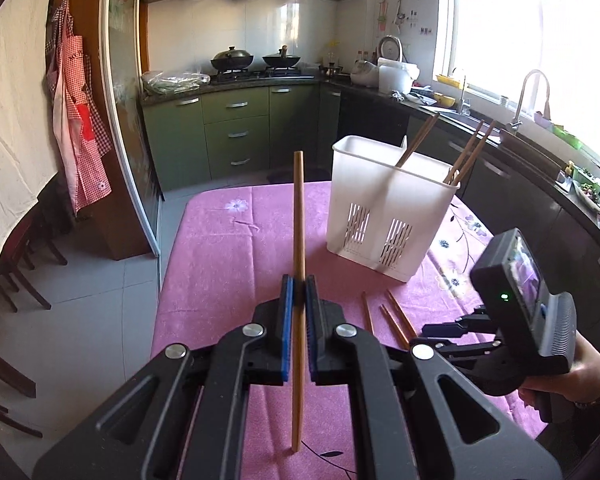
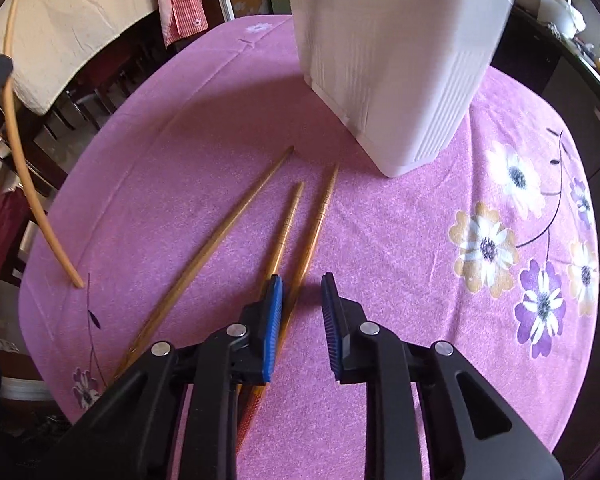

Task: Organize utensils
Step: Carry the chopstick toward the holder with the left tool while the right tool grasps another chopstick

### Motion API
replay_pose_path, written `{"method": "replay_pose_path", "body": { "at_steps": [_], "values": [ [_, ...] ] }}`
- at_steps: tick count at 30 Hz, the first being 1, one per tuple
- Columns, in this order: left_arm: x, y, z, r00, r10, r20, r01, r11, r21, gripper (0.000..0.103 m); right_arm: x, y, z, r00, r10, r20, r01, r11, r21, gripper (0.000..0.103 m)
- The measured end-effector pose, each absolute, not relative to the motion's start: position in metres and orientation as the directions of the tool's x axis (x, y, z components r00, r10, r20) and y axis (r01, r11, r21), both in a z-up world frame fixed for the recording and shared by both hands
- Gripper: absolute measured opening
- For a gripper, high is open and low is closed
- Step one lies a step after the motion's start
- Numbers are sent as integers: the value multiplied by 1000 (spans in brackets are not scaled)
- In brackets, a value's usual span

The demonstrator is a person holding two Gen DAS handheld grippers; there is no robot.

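My left gripper (image 1: 299, 294) is shut on a wooden chopstick (image 1: 298, 216) and holds it upright, its lower tip touching the pink tablecloth; it also shows in the right wrist view (image 2: 24, 168). A white slotted utensil holder (image 1: 388, 204) stands ahead to the right with three chopsticks (image 1: 468, 156) in it. My right gripper (image 2: 302, 296) is open, low over three chopsticks (image 2: 236, 220) lying on the cloth in front of the holder (image 2: 396, 60). Its left finger is over the middle chopstick.
The table has a pink flowered cloth (image 2: 420, 260) with its edge close on the left (image 1: 168, 272). The right gripper's body (image 1: 524, 300) is at the right. Kitchen cabinets, stove and sink counter stand behind. Chairs stand at the left.
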State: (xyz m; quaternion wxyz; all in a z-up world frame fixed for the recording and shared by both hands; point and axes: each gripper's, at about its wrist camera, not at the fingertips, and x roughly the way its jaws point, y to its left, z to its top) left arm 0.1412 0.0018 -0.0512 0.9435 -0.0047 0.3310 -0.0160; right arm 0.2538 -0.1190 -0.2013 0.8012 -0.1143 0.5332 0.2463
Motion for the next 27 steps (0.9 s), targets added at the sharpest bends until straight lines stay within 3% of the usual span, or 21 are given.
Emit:
{"method": "replay_pose_path", "body": {
  "at_steps": [4, 7, 11, 18, 27],
  "values": [
    [136, 3, -49, 785, -41, -619, 37, 999, -20, 6, 269, -106, -202, 314, 249, -916, -512, 857, 58, 19],
    [132, 3, -48, 786, -49, -617, 46, 999, -21, 6, 278, -104, -201, 303, 257, -918, -513, 856, 71, 7],
    [130, 3, -47, 786, -57, -616, 55, 998, -23, 6, 278, -112, -198, 307, 287, -907, -511, 854, 97, 7],
    [130, 0, -34, 802, -65, -594, 67, 998, -18, 6, 243, -163, -129, 442, 473, -763, -507, 833, 223, 7],
    [146, -11, 1, 806, -130, -577, 131, 991, -41, 6, 190, -223, -60, 586, 536, -608, -517, 825, 230, 7]
  ]
}}
